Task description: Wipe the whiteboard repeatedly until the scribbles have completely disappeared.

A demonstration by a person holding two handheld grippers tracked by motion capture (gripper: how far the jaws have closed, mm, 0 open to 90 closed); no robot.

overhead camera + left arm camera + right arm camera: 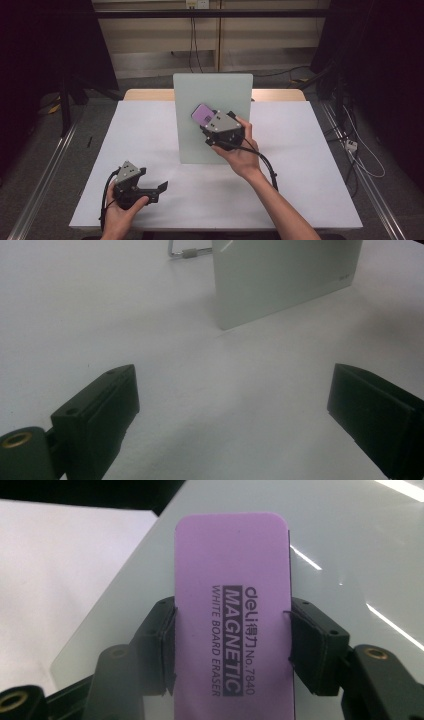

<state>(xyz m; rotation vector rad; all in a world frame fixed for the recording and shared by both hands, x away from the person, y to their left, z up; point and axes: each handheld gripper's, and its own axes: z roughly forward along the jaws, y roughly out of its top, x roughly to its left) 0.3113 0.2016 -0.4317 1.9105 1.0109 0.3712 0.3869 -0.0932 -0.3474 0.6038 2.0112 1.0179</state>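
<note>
White covering spreads over the table [150,150], and we take the upright pale-green board [212,100] at its middle as our landmark. Dark floor and metal rails flank the table on both sides.

From the high view we count one board, one purple eraser [203,114], two grippers and two hands. The right gripper [212,122] is at the board's face, with the eraser pressed flat against the upper middle of the board. The right hand [240,150] holds it from the board's near right. The left gripper [161,187] rests low on the table, well apart from the board, toward its near left, in the left hand [120,210].

The right gripper view adds what the high view cannot: the eraser [232,625] reads "deli MAGNETIC WHITE BOARD ERASER No.7840", and the two jaws are clamped on its long sides, the board's glossy face [350,545] behind it. The left gripper view shows its jaws spread wide with bare white table [230,405] between them, the board's near corner [280,280] ahead, and a metal stand loop [187,252] behind the board.

Open table lies to the board's left, right and near side; the board's far edge sits close to the table's far edge.
</note>
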